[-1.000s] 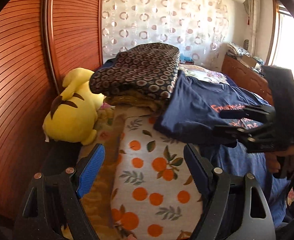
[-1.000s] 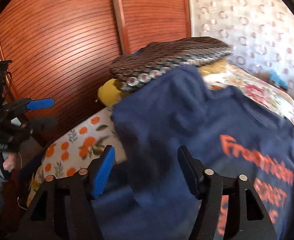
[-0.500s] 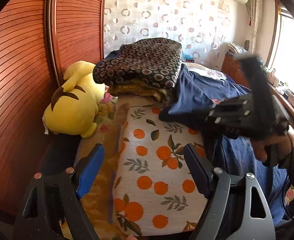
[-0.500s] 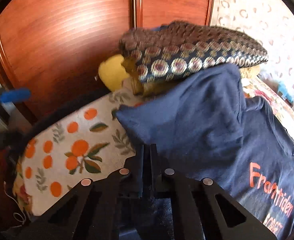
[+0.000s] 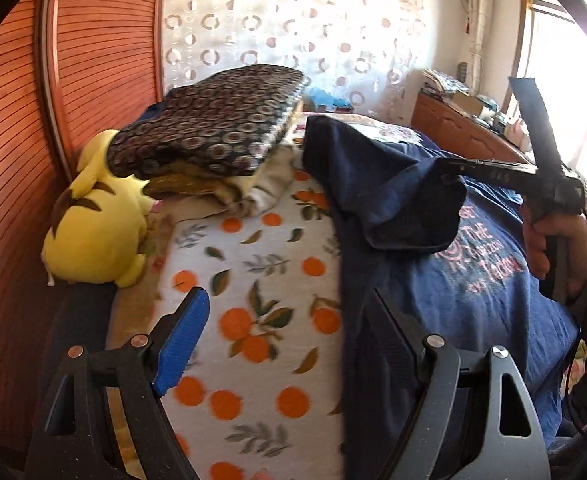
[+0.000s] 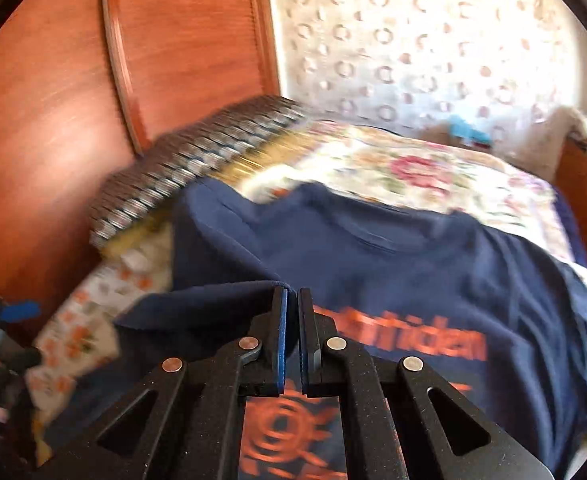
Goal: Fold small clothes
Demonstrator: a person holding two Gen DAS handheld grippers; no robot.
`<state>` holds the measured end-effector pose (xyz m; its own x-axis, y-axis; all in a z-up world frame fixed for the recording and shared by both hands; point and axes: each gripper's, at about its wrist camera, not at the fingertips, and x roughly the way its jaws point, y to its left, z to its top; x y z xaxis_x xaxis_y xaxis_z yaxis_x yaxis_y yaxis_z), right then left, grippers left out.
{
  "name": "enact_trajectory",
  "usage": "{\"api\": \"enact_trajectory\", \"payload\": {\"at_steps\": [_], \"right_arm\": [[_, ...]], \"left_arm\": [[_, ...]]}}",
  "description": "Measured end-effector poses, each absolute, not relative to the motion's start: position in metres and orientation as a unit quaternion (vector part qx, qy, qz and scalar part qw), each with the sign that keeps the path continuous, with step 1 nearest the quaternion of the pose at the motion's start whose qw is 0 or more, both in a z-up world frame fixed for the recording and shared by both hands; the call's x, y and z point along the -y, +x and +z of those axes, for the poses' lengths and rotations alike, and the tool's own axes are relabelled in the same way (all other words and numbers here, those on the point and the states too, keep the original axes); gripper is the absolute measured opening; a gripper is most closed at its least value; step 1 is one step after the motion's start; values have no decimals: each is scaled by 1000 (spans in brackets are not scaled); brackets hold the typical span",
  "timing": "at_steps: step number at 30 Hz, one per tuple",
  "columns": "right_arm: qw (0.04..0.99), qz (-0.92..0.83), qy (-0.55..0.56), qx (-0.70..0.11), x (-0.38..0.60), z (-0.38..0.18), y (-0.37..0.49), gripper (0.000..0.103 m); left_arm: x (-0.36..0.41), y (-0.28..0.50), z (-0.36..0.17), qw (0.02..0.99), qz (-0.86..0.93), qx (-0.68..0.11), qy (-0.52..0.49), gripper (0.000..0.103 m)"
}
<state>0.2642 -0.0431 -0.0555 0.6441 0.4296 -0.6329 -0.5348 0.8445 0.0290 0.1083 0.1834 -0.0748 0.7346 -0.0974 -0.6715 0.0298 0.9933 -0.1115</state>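
Observation:
A navy T-shirt (image 5: 473, 280) with orange print lies on the bed; it also shows in the right wrist view (image 6: 433, 264). My right gripper (image 6: 290, 296) is shut on the shirt's left sleeve (image 6: 213, 304) and holds it lifted over the shirt's front; it also shows in the left wrist view (image 5: 449, 168), with the sleeve (image 5: 413, 208) hanging from it. My left gripper (image 5: 289, 312) is open and empty above the orange-print blanket (image 5: 253, 280), at the shirt's left edge.
A stack of folded fabrics (image 5: 213, 132) with a dark circle-patterned one on top lies at the back. A yellow plush toy (image 5: 93, 216) sits by the wooden wardrobe (image 5: 33, 120). A wooden dresser (image 5: 473, 128) stands at the right.
My right gripper closed on the sleeve and carried it up and to the right over the shirt. My left gripper stayed open and shifted slightly.

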Motion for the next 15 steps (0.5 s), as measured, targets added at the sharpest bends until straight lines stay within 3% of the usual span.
{"api": "enact_trajectory", "payload": {"at_steps": [10, 15], "right_arm": [[919, 200, -65, -333, 41, -59, 278, 9], [894, 273, -63, -350, 27, -60, 270, 39]], "left_arm": [[-154, 123, -79, 925, -58, -375, -32, 81], [-147, 129, -90, 919, -61, -388, -28, 81]]}}
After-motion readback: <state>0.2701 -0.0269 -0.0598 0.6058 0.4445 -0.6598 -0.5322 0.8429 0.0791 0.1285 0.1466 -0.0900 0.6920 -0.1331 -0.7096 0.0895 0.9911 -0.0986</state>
